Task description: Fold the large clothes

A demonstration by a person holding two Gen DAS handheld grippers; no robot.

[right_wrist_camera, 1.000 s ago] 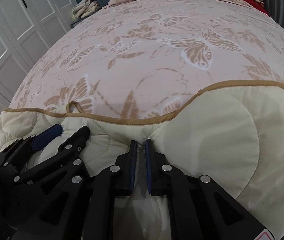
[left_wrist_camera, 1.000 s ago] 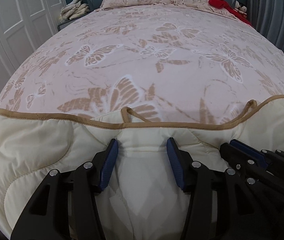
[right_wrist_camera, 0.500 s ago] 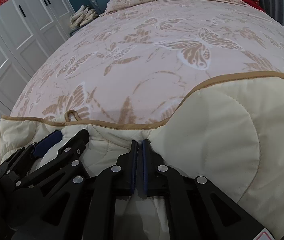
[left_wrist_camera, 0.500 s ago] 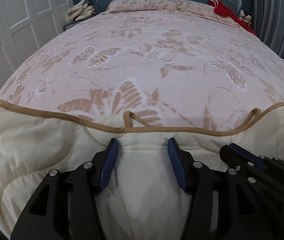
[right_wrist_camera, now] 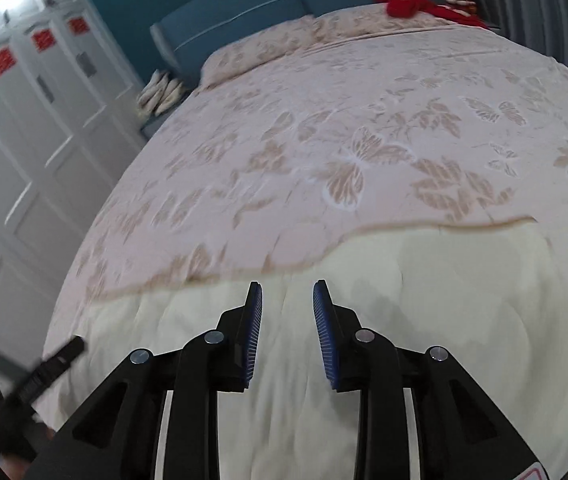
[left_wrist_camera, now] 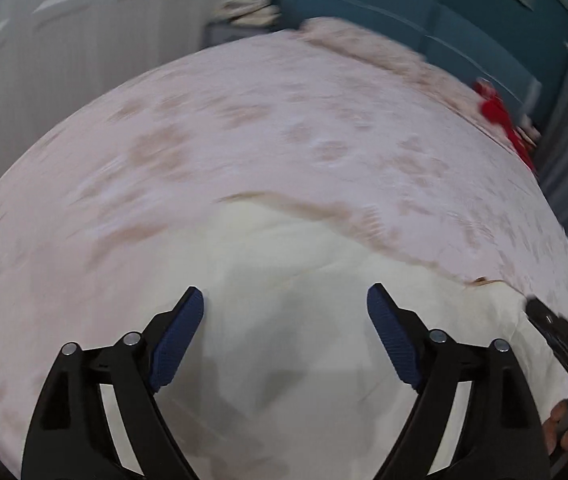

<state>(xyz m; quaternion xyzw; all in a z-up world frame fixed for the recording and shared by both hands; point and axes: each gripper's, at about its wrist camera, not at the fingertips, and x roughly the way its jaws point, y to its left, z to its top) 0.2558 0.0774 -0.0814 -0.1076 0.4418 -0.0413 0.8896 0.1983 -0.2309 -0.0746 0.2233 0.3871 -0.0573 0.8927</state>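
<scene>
Quilt [right_wrist_camera: 364, 360], cream with tan trim, lying folded along near edge of bed [right_wrist_camera: 324, 128]. Just let go: left gripper [left_wrist_camera: 285, 312] spread wide, right gripper [right_wrist_camera: 287, 312] parted narrowly, nothing between either. Next, probably regrip an edge for another fold.

Quilted garment [right_wrist_camera: 364, 320] spread on near end of bed [right_wrist_camera: 324, 128], edge running left to right. Pillows [right_wrist_camera: 267, 52] at far end, against headboard [right_wrist_camera: 243, 12]. Red cloth [right_wrist_camera: 416, 4] on far right corner. Wardrobe [right_wrist_camera: 23, 128] along left side. Small pile [right_wrist_camera: 159, 92] on stand left of pillows.
</scene>
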